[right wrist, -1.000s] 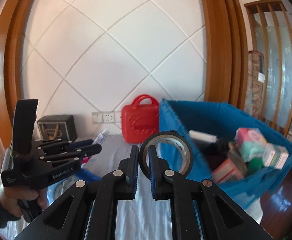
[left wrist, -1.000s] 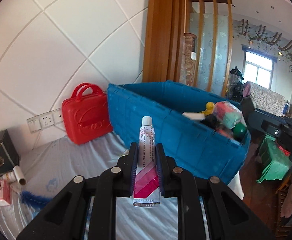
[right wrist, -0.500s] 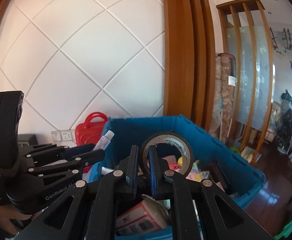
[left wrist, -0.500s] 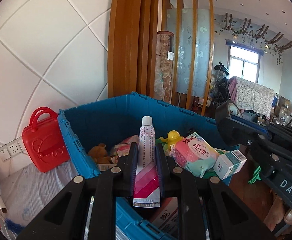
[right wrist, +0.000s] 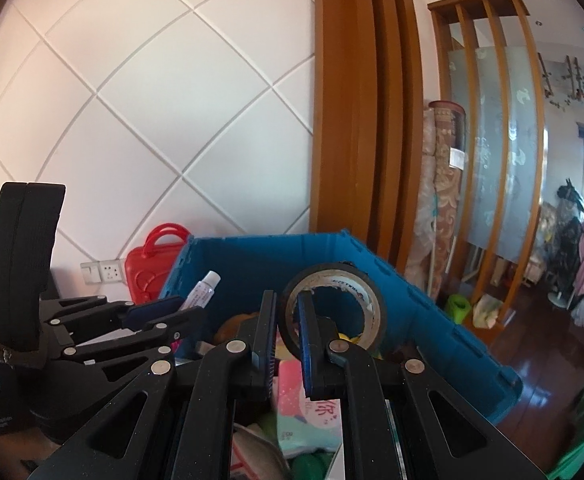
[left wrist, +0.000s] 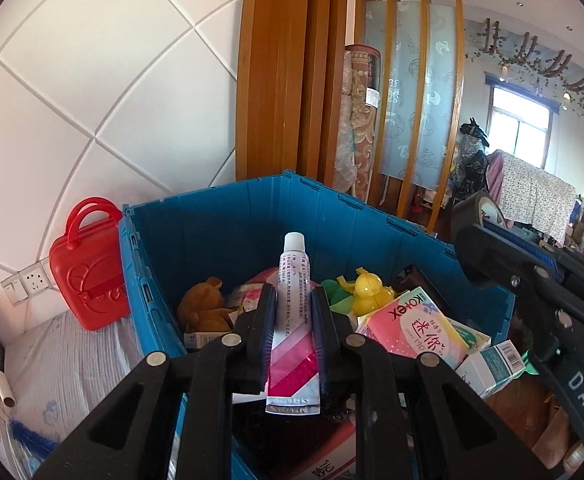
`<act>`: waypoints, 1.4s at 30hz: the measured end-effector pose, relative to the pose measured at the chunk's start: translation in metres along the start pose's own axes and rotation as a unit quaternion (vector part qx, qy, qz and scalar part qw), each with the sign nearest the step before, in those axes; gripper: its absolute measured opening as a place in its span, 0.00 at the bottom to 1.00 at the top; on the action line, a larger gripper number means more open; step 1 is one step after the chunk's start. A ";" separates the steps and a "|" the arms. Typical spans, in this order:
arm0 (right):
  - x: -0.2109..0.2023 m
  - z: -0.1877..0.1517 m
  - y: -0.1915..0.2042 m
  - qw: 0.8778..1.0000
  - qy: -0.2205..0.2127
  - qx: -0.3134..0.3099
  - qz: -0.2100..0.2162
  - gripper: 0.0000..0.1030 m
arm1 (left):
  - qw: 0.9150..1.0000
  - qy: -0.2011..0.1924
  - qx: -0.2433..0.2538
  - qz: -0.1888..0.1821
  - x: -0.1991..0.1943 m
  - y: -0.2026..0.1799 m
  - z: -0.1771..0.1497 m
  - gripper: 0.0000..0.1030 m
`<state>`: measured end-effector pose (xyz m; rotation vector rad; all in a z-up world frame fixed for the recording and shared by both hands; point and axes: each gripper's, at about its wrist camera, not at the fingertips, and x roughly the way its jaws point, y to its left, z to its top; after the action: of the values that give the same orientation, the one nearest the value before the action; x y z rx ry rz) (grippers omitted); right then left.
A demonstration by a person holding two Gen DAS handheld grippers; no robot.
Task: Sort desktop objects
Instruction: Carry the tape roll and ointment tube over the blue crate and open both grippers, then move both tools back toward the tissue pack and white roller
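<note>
My left gripper (left wrist: 294, 304) is shut on a white tube with pink stripes (left wrist: 293, 320), cap pointing forward, held above the blue crate (left wrist: 228, 216). In the right wrist view the same tube (right wrist: 204, 290) sticks out of the left gripper (right wrist: 180, 308) at the left. My right gripper (right wrist: 286, 312) is shut on the rim of a dark roll of tape (right wrist: 333, 312), which stands upright over the blue crate (right wrist: 431, 320). The crate holds several items: a brown plush toy (left wrist: 206, 306), a yellow duck (left wrist: 367, 288), a pink tissue pack (left wrist: 411, 330).
A red case (left wrist: 88, 268) stands against the white wall left of the crate, by a wall socket (left wrist: 28, 282). Small items lie on the striped cloth (left wrist: 72, 360) at the far left. A wooden pillar (left wrist: 292, 68) rises behind the crate. A hand (left wrist: 559, 440) grips the right tool.
Both grippers have travelled from over the cloth to above the crate, each keeping its object. The crate's contents now fill the lower part of both views.
</note>
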<state>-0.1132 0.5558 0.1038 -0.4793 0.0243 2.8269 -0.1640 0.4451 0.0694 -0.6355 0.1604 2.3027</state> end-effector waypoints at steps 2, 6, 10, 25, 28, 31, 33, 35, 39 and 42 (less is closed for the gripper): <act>0.004 0.002 -0.006 1.000 0.002 0.009 -0.002 0.11 | 1.000 0.004 -0.002 0.012 0.003 0.000 0.001 0.17; 0.006 0.003 -0.017 0.999 0.000 0.028 -0.016 0.90 | 1.000 0.015 0.000 0.022 0.007 0.002 0.000 0.46; -0.007 0.004 -0.019 0.999 -0.022 0.040 -0.010 0.97 | 1.000 -0.002 -0.013 0.024 0.000 0.008 -0.003 0.76; -0.023 -0.027 0.084 0.991 -0.067 0.006 0.113 0.97 | 0.987 -0.031 -0.066 0.144 -0.062 0.111 -0.090 0.76; -0.018 -0.045 0.120 0.989 -0.062 -0.005 0.136 0.97 | 0.981 -0.018 -0.076 0.179 -0.074 0.147 -0.119 0.76; -0.005 -0.070 0.159 0.987 -0.045 -0.019 0.151 0.97 | 0.974 -0.003 -0.090 0.206 -0.086 0.188 -0.150 0.76; 0.006 -0.089 0.183 0.987 -0.031 -0.026 0.153 0.97 | 0.970 0.006 -0.102 0.220 -0.093 0.216 -0.169 0.76; 0.021 -0.108 0.206 0.988 -0.010 -0.027 0.150 0.97 | 0.966 0.016 -0.110 0.233 -0.098 0.245 -0.187 0.77; 0.050 -0.137 0.247 0.991 0.022 -0.040 0.127 0.96 | 0.959 0.039 -0.117 0.254 -0.104 0.307 -0.219 0.77; 0.071 -0.151 0.272 0.993 0.033 -0.037 0.112 0.96 | 0.952 0.049 -0.124 0.276 -0.110 0.357 -0.243 0.77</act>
<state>-0.2031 0.3034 -0.0699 -0.6214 -0.0141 3.0382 -0.2449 0.0468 -0.1125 -0.9270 0.1029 2.8608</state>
